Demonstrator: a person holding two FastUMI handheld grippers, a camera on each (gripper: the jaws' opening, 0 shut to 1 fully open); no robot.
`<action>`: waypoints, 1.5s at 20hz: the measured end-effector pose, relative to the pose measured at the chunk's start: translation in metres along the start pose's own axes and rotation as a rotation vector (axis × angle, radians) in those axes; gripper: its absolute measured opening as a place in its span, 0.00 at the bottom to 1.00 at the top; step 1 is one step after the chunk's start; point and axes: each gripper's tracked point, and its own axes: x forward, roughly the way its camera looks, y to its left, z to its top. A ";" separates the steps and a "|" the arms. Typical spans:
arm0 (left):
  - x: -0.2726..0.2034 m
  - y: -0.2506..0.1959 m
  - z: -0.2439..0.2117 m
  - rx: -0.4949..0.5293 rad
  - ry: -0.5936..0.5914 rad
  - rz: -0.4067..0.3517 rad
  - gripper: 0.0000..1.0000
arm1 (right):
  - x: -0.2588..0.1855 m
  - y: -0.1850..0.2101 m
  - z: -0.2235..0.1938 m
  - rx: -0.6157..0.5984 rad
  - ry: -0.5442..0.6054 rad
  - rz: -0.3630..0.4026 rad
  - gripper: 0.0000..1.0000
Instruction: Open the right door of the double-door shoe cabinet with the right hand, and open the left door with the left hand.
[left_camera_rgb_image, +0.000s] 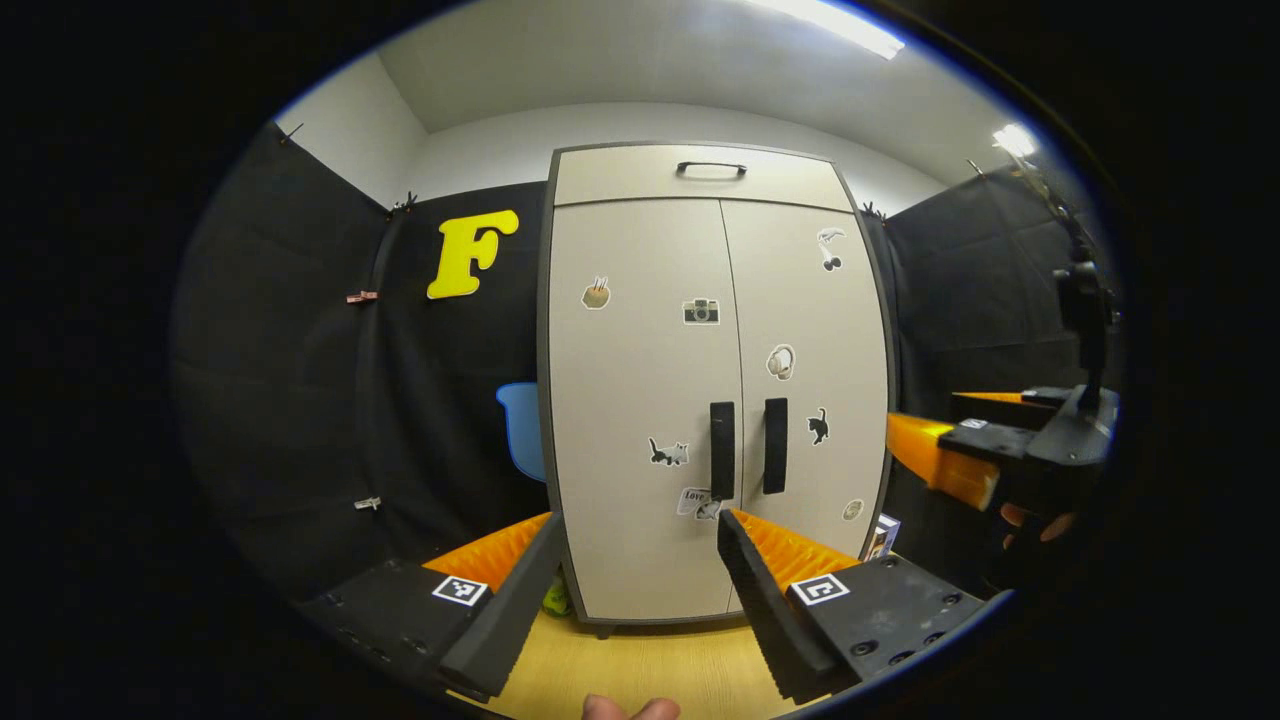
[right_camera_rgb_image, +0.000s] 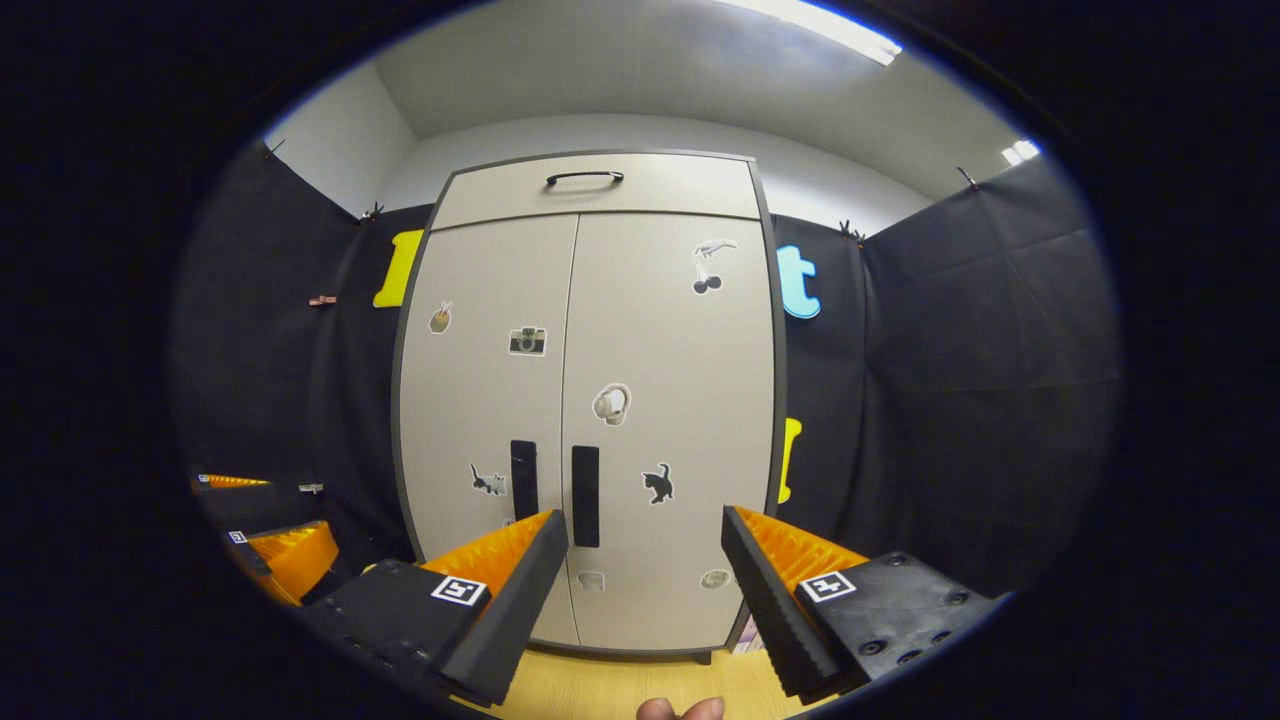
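The beige shoe cabinet (left_camera_rgb_image: 700, 380) (right_camera_rgb_image: 590, 400) stands ahead with both doors closed and stickers on them. Two dark vertical handles sit side by side at the centre seam: the left door handle (left_camera_rgb_image: 722, 450) (right_camera_rgb_image: 523, 479) and the right door handle (left_camera_rgb_image: 775, 445) (right_camera_rgb_image: 585, 495). My left gripper (left_camera_rgb_image: 640, 520) is open, held short of the doors with nothing between its fingers. My right gripper (right_camera_rgb_image: 645, 520) is also open and empty, some way in front of the right door. In the left gripper view the right gripper (left_camera_rgb_image: 960, 455) shows at the far right, held by a hand.
A top drawer with a curved handle (left_camera_rgb_image: 711, 167) (right_camera_rgb_image: 584, 177) sits above the doors. Black cloth walls close in both sides. The floor (left_camera_rgb_image: 640, 670) is light wood. A blue chair (left_camera_rgb_image: 522, 430) stands left of the cabinet, small items (left_camera_rgb_image: 882, 535) at its right foot.
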 end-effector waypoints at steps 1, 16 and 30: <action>0.000 0.001 -0.003 0.000 0.003 -0.001 0.94 | 0.011 0.005 -0.001 0.006 0.003 0.006 0.97; 0.018 0.027 -0.026 -0.016 0.026 0.004 0.94 | 0.160 0.053 -0.070 -0.015 0.064 0.030 0.97; 0.025 0.049 -0.040 -0.049 0.049 0.026 0.94 | 0.188 0.055 -0.093 0.033 0.116 -0.066 0.27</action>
